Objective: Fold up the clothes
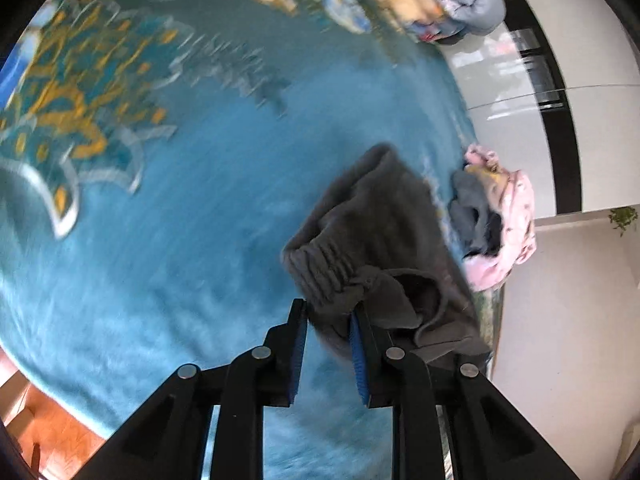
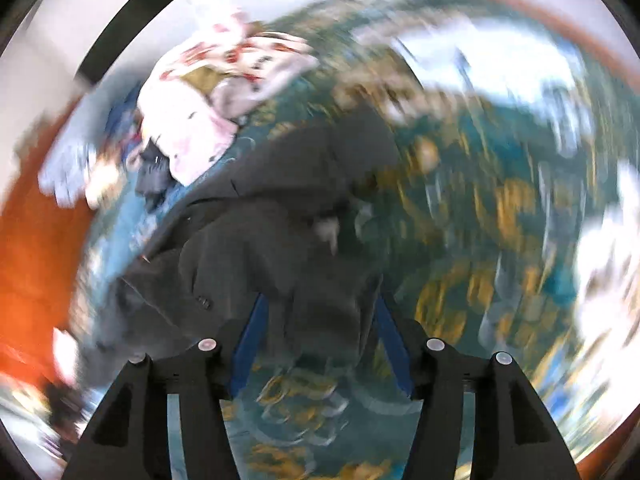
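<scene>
The left gripper (image 1: pixel 330 320) has its fingers pinching the elastic waistband of the dark grey fleece garment (image 1: pixel 384 232) — a carry-and-spread step, I judge. The right gripper (image 2: pixel 318 320) has its fingers spread, grey cloth loose between them. Next: lay it flat on the teal patterned carpet (image 1: pixel 200 200). Beyond lies a pink-and-grey clothes heap (image 1: pixel 504 216).

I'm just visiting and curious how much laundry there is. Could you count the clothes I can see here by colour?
Dark grey garment, held in the left gripper's fingers: 1
Pink printed garment in the pile at the rug's edge: 1
Blue-grey garment in that pile: 1
Total: 3 clearly visible; blurred folded pieces farther off can't be counted.
</scene>
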The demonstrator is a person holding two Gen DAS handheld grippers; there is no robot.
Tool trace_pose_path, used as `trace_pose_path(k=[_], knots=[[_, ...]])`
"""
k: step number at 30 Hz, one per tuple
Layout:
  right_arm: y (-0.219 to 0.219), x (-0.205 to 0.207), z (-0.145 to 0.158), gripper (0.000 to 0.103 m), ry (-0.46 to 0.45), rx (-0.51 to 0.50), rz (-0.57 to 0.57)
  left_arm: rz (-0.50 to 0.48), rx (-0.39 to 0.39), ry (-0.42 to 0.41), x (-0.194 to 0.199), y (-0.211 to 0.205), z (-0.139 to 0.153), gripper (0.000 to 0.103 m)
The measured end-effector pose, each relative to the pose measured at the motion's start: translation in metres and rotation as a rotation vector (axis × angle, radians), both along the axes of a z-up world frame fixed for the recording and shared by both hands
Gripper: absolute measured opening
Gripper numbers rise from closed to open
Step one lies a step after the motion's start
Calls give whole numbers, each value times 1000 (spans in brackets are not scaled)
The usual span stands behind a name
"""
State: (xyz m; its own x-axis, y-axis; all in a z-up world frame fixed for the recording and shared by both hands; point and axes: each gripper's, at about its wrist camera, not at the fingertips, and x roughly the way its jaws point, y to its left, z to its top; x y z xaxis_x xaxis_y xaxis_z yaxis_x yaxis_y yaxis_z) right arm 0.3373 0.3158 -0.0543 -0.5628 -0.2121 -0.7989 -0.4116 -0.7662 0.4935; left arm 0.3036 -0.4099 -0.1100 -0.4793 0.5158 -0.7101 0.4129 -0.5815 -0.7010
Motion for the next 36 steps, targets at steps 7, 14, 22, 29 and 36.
trace_pose_path(k=[7,14,22,29,36], knots=[[-21,3,-52,59,-11,-328,-166,4,-9,26,1,4,6,24],[-31,-13,-67,36,3,-409,-312,0,-73,72,-21,10,25,19],[1,-9,21,12,174,-91,-255,-94,-84,280,-30,23,78,17],[30,31,4,12,66,65,-239,-111,-38,101,-2,15,20,17],[45,52,-48,12,-37,-20,-274,-126,-44,100,-8,7,26,40]])
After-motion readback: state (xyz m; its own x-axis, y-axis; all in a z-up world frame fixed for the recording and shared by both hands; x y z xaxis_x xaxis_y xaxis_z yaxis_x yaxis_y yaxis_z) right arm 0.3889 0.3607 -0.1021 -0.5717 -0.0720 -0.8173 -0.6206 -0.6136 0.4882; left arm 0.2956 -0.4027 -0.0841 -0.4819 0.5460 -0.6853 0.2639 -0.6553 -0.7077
